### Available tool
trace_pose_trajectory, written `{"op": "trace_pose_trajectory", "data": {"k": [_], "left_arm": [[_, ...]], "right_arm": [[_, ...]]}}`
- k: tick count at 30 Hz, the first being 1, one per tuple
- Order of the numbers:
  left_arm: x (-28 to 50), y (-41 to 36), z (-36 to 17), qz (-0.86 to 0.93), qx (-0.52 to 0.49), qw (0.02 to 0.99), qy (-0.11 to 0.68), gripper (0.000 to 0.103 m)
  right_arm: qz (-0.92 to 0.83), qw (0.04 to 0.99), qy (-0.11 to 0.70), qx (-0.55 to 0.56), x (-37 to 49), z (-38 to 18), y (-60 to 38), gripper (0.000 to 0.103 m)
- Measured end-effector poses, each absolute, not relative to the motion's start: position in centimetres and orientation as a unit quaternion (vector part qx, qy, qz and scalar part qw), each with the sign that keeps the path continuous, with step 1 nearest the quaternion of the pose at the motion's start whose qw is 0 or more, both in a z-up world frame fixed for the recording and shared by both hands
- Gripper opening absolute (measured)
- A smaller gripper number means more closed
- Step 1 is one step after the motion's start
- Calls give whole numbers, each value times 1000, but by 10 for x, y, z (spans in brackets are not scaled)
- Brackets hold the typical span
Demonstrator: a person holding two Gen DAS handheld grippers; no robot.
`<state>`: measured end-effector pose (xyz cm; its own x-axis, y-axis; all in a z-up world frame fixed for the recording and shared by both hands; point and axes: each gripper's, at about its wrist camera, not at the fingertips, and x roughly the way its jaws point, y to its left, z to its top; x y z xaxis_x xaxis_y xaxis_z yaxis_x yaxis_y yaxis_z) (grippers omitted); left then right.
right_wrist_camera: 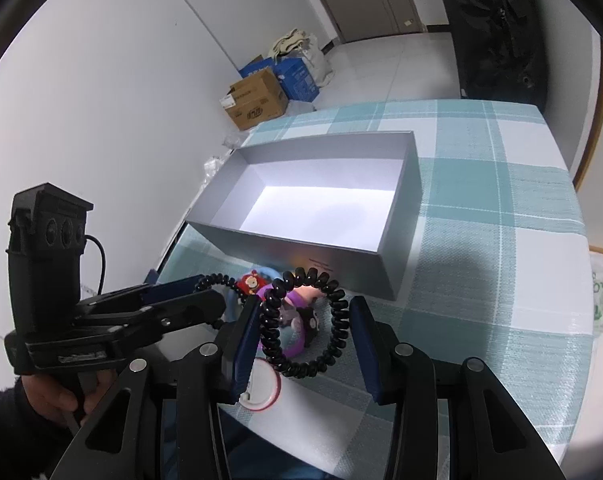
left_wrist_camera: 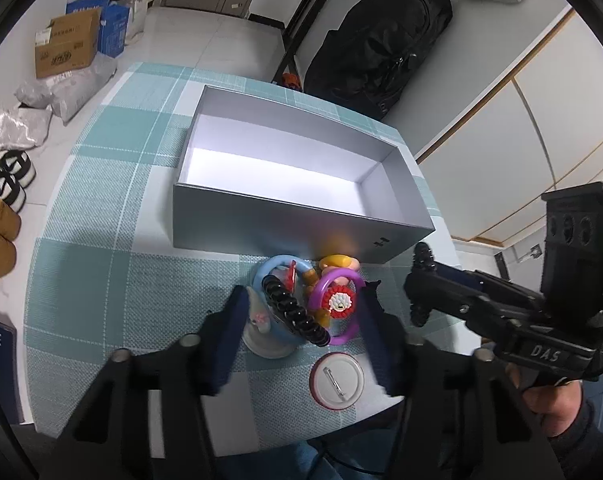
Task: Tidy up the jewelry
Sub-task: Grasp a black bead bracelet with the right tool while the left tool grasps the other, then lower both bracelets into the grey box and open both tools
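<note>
Both claws are spread apart, gripping nothing. The left claw (left_wrist_camera: 301,312) straddles the jewelry pile (left_wrist_camera: 309,300) on the bench (left_wrist_camera: 101,240), just in front of the grey box (left_wrist_camera: 293,216). The black coil tie (right_wrist_camera: 305,320) loops between the right claw (right_wrist_camera: 305,344) fingers, whether touching them is hard to tell, and the pile underneath is mostly hidden.

Two wrist fisheyes, both looking down at close range.

The left view faces forward over the table (left_wrist_camera: 101,240) toward the box (left_wrist_camera: 285,200); the right view looks from the other side, angled across the same box (right_wrist_camera: 321,208). Both share the box, the jewelry pile (left_wrist_camera: 309,300) and each other's hand-held gripper.
</note>
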<state>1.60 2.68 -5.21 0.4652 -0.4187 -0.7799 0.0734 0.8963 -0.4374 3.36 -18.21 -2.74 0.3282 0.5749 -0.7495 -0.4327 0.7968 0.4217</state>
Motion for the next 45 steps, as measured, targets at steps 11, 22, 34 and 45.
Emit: {"op": "trace_pose_trajectory", "data": {"k": [11,22,34,45], "left_arm": [[16,26,-50,-121,-161,848,489,5],[14,33,-35,-143,-199,849,468,5],[32,45,0,-173,-246,859,414,5],[69,41,-8,-146,-230,859,434,5]], "right_arm": [[307,819,478,76,27,-21,-188,43],[322,831,448,78,22,-4,-186,43],[332,839,416,112,41,15,-186,43],[326,837,423,118,80,14,-168,43]]}}
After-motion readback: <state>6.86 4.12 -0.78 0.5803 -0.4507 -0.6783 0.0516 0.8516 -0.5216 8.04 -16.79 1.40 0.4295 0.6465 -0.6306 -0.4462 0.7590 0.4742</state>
